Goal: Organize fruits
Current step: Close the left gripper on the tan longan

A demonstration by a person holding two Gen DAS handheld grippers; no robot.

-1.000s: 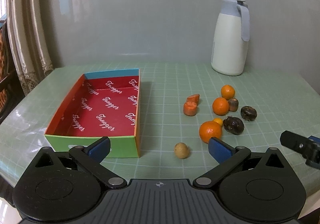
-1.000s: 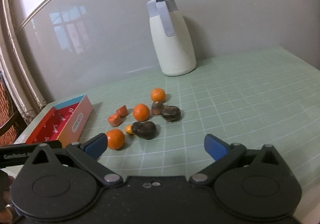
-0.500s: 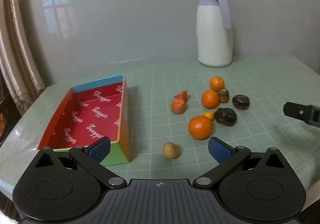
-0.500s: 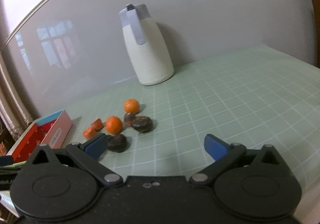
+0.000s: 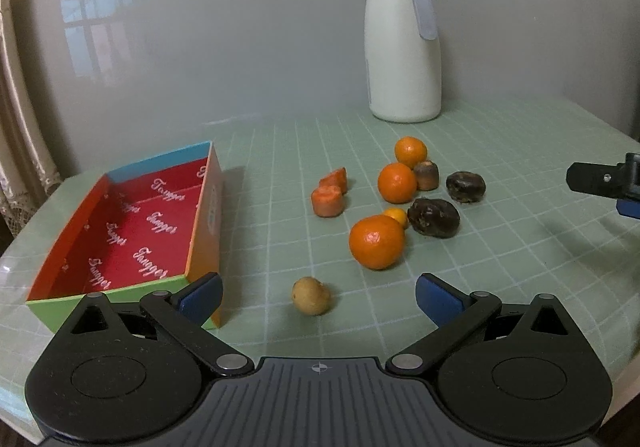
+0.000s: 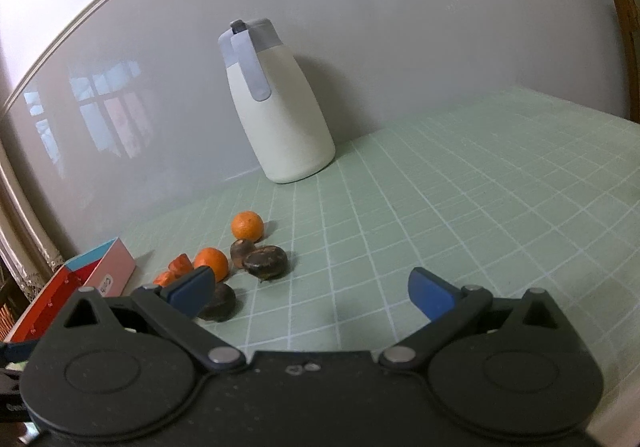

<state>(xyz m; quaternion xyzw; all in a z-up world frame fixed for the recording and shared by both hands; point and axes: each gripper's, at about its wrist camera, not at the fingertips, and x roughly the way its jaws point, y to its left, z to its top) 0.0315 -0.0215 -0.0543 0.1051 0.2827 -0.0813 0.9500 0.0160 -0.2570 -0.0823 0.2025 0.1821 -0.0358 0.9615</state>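
Your left gripper (image 5: 318,297) stands with its jaws spread wide and nothing between them, low over the surface (image 5: 500,151). Your right gripper (image 6: 310,293) is likewise apart and empty.

The small tan fruit (image 5: 311,295) lies right ahead of the left gripper, almost centred in the gap, apart from everything else. It looks light, round and firm-skinned, so it will likely roll if one pad touches first; close both pads across its widest part and squeeze gently.

Further ahead and slightly right sits the large orange (image 5: 377,241), touching a tiny orange one (image 5: 397,216), with two more oranges (image 5: 397,182) behind. These are probably soft enough to bruise, and smooth. Take them across the middle.

The dark fruits (image 5: 433,217) just right of that cluster look wrinkled and may be squashy. The cut orange-red pieces (image 5: 328,200) have flat faces that should grip well.

The red-lined box (image 5: 204,215) stands ahead on the left gripper's left, empty.
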